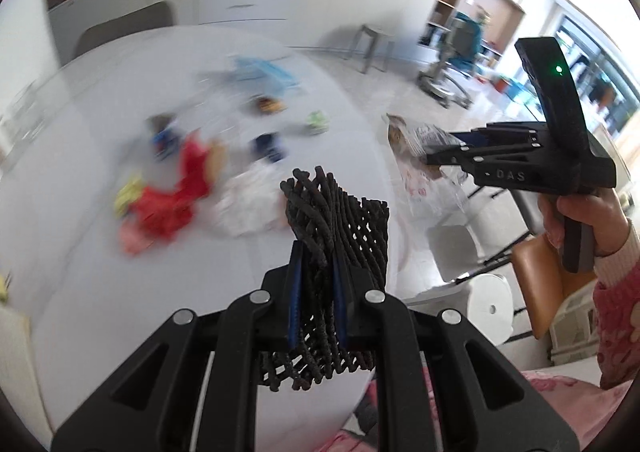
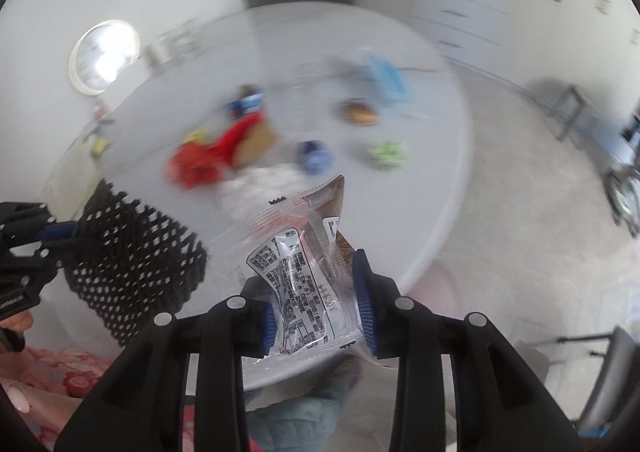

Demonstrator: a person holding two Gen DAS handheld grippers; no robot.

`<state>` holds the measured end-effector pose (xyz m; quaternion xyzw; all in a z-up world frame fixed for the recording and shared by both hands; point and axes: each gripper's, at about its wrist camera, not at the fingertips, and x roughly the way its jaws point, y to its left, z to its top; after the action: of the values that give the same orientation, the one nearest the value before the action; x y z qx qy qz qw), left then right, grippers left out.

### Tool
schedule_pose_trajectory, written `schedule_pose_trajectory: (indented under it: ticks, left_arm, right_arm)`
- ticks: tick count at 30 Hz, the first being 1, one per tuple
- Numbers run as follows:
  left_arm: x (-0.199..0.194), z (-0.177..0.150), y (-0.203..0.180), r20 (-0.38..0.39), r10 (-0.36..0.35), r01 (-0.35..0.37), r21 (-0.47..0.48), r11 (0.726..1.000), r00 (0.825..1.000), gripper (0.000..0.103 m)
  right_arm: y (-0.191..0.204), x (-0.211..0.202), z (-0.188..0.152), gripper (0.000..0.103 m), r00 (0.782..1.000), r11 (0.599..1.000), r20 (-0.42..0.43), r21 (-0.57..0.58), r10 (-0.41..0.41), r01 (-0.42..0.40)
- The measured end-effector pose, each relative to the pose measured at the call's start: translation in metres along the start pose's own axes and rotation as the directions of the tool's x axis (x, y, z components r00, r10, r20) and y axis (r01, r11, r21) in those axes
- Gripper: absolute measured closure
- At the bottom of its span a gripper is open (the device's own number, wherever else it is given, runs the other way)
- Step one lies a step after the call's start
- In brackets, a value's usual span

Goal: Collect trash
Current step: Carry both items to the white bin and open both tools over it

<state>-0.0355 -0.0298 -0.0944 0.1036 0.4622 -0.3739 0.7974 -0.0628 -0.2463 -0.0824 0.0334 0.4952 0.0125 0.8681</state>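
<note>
Left gripper clenched on black foam net sleeve, held up over the near edge of the surface. Right gripper grasping clear printed snack wrapper, pads on its two side edges, also lifted off. Both pieces are airborne; no bin is visible. More litter remains mid-surface: red wrapper, blue piece, green piece. My read: carry both to the bin, keep the wrapper pinch firm since the film is slippery, release only over the opening.
</note>
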Motion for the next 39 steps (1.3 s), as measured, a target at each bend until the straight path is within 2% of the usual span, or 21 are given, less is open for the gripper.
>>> schedule_pose_trajectory:
  ticks: [3, 5, 10, 16, 19, 21, 23, 25, 30, 34, 37, 39]
  left_arm:
    - [0.040, 0.036, -0.057, -0.020, -0.032, 0.033, 0.080, 0.996, 0.999, 0.090]
    - [0.069, 0.052, -0.089, -0.047, -0.049, 0.054, 0.116, 0.992, 0.998, 0.090]
    - [0.150, 0.083, -0.141, -0.139, -0.056, 0.071, 0.109, 0.992, 0.989, 0.090]
    - [0.246, 0.092, -0.166, -0.254, 0.065, -0.051, 0.064, 0.997, 0.965, 0.090]
    - [0.274, 0.093, -0.173, -0.291, 0.125, -0.111, 0.067, 0.992, 0.948, 0.089]
    - [0.283, 0.092, -0.178, -0.306, 0.147, -0.132, 0.069, 0.989, 0.941, 0.083]
    - [0.284, 0.092, -0.182, -0.305, 0.160, -0.147, 0.065, 0.987, 0.939, 0.064]
    - [0.282, 0.094, -0.183, -0.294, 0.169, -0.158, 0.060, 0.986, 0.941, 0.055]
    - [0.275, 0.094, -0.175, -0.281, 0.186, -0.184, 0.032, 0.982, 0.942, 0.045]
    - [0.257, 0.096, -0.166, -0.268, 0.201, -0.208, 0.004, 0.978, 0.942, 0.032]
    - [0.229, 0.100, -0.149, -0.232, 0.195, -0.213, -0.055, 0.976, 0.953, 0.021]
    - [0.208, 0.102, -0.137, -0.203, 0.187, -0.211, -0.103, 0.972, 0.961, 0.017]
  right_arm:
    - [-0.068, -0.010, -0.012, 0.068, 0.997, 0.992, 0.008, 0.099, -0.075, 0.074]
    - [-0.100, -0.008, -0.022, 0.068, 0.995, 0.985, 0.000, 0.140, -0.098, 0.097]
    - [-0.162, 0.003, -0.047, 0.068, 0.993, 0.969, -0.029, 0.218, -0.112, 0.116]
    - [-0.205, 0.031, -0.064, 0.067, 0.994, 0.971, -0.077, 0.221, -0.072, 0.088]
    - [-0.220, 0.043, -0.071, 0.067, 0.996, 0.971, -0.087, 0.235, -0.030, 0.049]
    - [-0.227, 0.050, -0.073, 0.066, 0.996, 0.970, -0.089, 0.240, -0.005, 0.027]
    - [-0.231, 0.055, -0.074, 0.065, 0.996, 0.970, -0.088, 0.242, 0.015, 0.006]
    - [-0.233, 0.059, -0.075, 0.065, 0.995, 0.970, -0.088, 0.242, 0.037, -0.015]
    - [-0.232, 0.066, -0.074, 0.064, 0.994, 0.974, -0.094, 0.221, 0.062, -0.040]
    - [-0.228, 0.073, -0.070, 0.062, 0.992, 0.975, -0.090, 0.211, 0.091, -0.070]
    - [-0.220, 0.082, -0.068, 0.061, 0.990, 0.980, -0.103, 0.185, 0.096, -0.076]
    - [-0.210, 0.093, -0.067, 0.061, 0.986, 0.982, -0.120, 0.162, 0.113, -0.093]
